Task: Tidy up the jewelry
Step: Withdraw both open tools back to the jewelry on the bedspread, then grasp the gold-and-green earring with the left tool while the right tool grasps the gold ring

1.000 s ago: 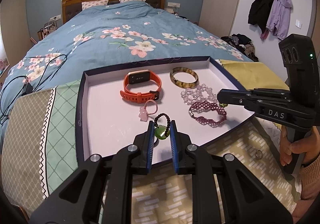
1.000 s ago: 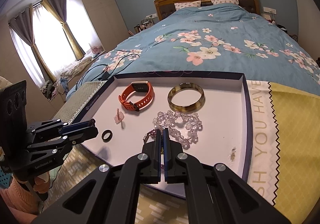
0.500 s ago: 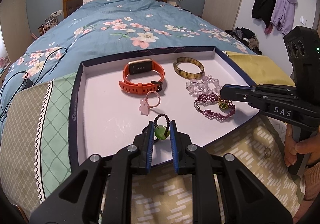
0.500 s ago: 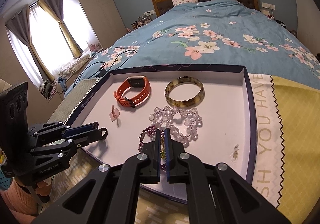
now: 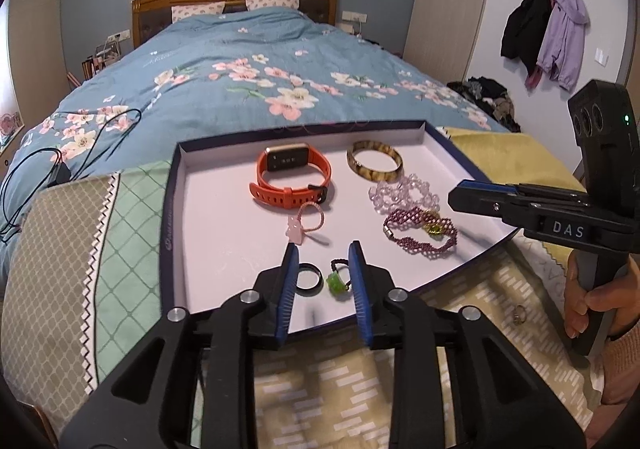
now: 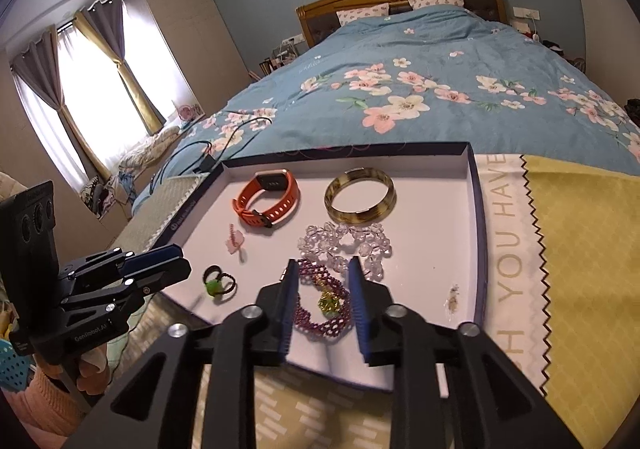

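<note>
support: bed point(image 5: 248, 61) with blue floral quilt | on bed: patterned cloth point(image 5: 76, 249), yellow cloth point(image 6: 580, 249), black cable point(image 5: 24, 177) | on cloth: white-lined tray point(image 5: 200, 209), small ring point(image 5: 519, 313) beside tray

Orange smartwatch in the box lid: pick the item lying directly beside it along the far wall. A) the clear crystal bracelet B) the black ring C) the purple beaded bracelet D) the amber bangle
D: the amber bangle lies next to the orange smartwatch by the box lid's far wall, while the other pieces sit nearer the tongs.
</note>
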Available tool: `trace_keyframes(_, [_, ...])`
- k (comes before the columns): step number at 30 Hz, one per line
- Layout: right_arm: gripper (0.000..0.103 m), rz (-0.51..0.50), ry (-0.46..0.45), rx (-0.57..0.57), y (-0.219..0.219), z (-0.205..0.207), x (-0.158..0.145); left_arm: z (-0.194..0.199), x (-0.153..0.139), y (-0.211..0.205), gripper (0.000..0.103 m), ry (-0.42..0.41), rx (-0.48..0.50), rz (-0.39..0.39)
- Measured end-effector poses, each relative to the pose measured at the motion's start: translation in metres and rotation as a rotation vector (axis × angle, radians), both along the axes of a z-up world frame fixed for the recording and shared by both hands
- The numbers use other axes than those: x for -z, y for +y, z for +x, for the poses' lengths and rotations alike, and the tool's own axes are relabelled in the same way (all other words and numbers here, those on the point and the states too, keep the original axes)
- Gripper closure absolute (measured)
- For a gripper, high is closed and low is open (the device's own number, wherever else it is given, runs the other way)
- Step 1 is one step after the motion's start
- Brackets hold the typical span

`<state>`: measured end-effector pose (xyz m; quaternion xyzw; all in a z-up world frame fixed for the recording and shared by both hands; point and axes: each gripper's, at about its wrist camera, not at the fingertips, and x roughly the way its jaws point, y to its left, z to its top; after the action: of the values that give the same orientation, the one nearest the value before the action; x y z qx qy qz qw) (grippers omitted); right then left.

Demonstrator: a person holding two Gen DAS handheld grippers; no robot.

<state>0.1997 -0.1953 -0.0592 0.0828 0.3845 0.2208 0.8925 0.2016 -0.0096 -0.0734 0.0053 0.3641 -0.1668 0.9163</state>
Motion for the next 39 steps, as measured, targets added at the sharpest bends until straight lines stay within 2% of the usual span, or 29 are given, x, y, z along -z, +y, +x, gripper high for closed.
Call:
trace_keyframes(5, [0.06,0.001,-0.038,-0.025,-0.004,-0.024,-0.014,-0.027,-0.014,0.005,0.067,-0.036,0.039,-0.008])
trace_keyframes(9, [0.055,-0.022,-0.035,-0.033,-0.008,-0.042,-0.014,-0.056,-0.017,0.007,0.062,-0.041,0.087,-0.01])
trace_keyframes(17, [0.043,-0.086,0.018,-0.016,-0.018,-0.072,0.006,-0.1,0.003,0.009,0.06,0.016,0.141,-0.005])
trace_keyframes(21, [0.041,-0.125,0.031,-0.02,-0.018,-0.088,0.013,-0.112,0.013,0.01,0.054,0.047,0.142,-0.013])
trace_keyframes(23, [0.038,-0.141,0.037,-0.02,-0.017,-0.094,0.016,-0.119,0.015,0.008,0.053,0.055,0.148,-0.013])
trace_keyframes(27, [0.038,-0.19,0.046,-0.035,-0.011,-0.101,0.021,-0.127,0.019,0.003,0.05,0.059,0.166,0.004])
trace_keyframes(32, [0.038,-0.237,0.051,-0.047,-0.002,-0.103,0.026,-0.13,0.021,-0.005,0.05,0.067,0.176,0.026])
trace_keyframes(39, [0.039,-0.282,0.05,-0.054,0.006,-0.104,0.028,-0.126,0.028,-0.01,0.056,0.107,0.173,0.04])
